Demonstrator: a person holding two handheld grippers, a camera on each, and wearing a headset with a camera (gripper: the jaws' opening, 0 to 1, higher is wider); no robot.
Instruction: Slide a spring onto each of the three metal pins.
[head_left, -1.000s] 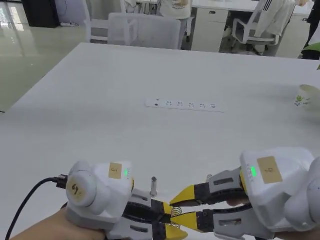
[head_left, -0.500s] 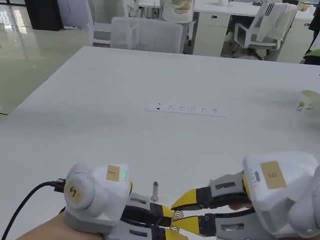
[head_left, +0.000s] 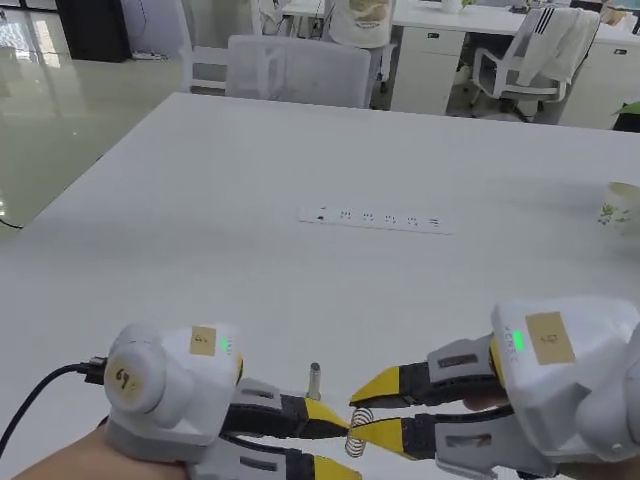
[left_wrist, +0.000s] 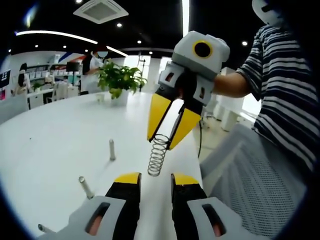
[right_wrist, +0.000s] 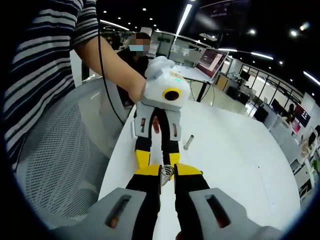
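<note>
A small metal spring (head_left: 357, 432) hangs by its upper end from my right gripper (head_left: 352, 417), whose yellow jaws are shut on it. In the left gripper view the spring (left_wrist: 158, 154) dangles from those jaws, with its lower end between the tips of my left gripper (left_wrist: 156, 177), which stands open. In the right gripper view the spring (right_wrist: 166, 175) sits between the right gripper (right_wrist: 167, 171)'s own tips. My left gripper (head_left: 338, 447) faces it from the left. An upright metal pin (head_left: 315, 379) stands bare just behind the jaws. Two bare pins (left_wrist: 112, 149) (left_wrist: 85, 186) stand on the table.
A white power strip (head_left: 375, 218) lies mid-table and a paper cup (head_left: 622, 203) stands at the far right. Chairs (head_left: 295, 70) line the far edge. The left gripper's black cable (head_left: 40, 398) trails off left. The near table edge (right_wrist: 117, 150) runs under both grippers.
My left gripper has drawn back a little to the left and down. The right gripper still keeps the spring by the pin. The camera has shifted slightly.
</note>
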